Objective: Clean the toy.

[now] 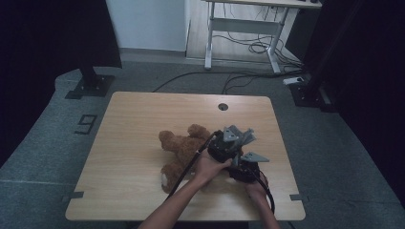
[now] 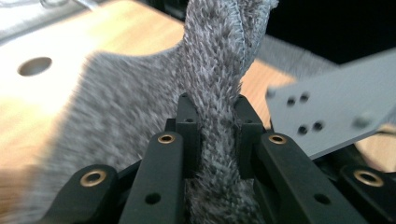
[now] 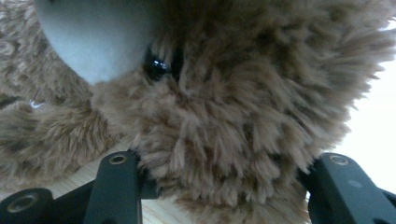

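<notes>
On the light wooden table with a round cable hole [image 1: 143, 114], a brown plush teddy bear [image 1: 179, 148] lies on its back or side, its long axis running from the feet at the person's near left up and away toward the head at the right, where both hands meet. The right gripper [image 1: 243, 168], nearest the person, has its two black jaws closed against the sides of the bear's furry brown head [image 3: 243, 126]; in the right gripper view the fur bulges between them, with the pale muzzle [image 3: 93, 42] and a shiny black eye [image 3: 156, 67] just above, so the head is pinned rather than free. The left gripper [image 1: 224, 145] sits just beyond and slightly left of it, almost touching, and its jaws are pinched nearly together on a narrow fold of grey fleecy cloth [image 2: 219, 93] that rises straight up out of the grip and spreads into a wider panel down to the left. The left gripper view also shows the right gripper's grey plate close by at the right. What the cloth is I cannot tell for sure; it looks like a small garment or scarf for the toy. The relation that matters, as I judge it, is that the cloth hangs directly beside the clamped head, on its far side, so whatever comes next would carry the grey fold over or around the head along the bear's axis while the right claw holds the head steady. The two grippers being so close, the risk is their bodies or cables knocking together.
</notes>
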Tool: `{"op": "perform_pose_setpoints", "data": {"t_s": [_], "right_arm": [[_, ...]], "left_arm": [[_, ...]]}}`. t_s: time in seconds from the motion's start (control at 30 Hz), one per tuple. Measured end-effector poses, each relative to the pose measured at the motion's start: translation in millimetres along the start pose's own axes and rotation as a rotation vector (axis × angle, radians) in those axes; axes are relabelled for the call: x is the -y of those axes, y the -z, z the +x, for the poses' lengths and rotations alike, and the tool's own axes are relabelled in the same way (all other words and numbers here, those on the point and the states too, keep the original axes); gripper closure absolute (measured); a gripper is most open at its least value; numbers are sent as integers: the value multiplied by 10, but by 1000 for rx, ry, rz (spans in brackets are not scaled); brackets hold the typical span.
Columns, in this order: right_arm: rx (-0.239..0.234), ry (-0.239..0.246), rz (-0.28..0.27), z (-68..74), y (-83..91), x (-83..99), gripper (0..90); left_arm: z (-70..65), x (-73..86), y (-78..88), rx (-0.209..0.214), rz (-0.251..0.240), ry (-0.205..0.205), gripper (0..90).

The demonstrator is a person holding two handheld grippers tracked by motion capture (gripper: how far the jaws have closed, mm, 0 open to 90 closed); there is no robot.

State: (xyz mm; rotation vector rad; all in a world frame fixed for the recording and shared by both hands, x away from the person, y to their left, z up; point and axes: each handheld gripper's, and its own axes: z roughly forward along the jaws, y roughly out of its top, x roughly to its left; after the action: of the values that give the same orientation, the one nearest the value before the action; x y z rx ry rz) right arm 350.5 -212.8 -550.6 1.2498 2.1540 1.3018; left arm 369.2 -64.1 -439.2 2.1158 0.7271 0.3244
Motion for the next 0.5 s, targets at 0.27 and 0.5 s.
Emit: {"op": "perform_pose_setpoints", "data": {"t_s": [0.27, 0.5], "right_arm": [[9, 12, 3, 17, -2, -2, 472], [8, 5, 2, 18, -3, -1, 472]], "left_arm": [[72, 168, -2, -2, -15, 27, 767], [191, 197, 145, -40, -35, 57, 767]]}}
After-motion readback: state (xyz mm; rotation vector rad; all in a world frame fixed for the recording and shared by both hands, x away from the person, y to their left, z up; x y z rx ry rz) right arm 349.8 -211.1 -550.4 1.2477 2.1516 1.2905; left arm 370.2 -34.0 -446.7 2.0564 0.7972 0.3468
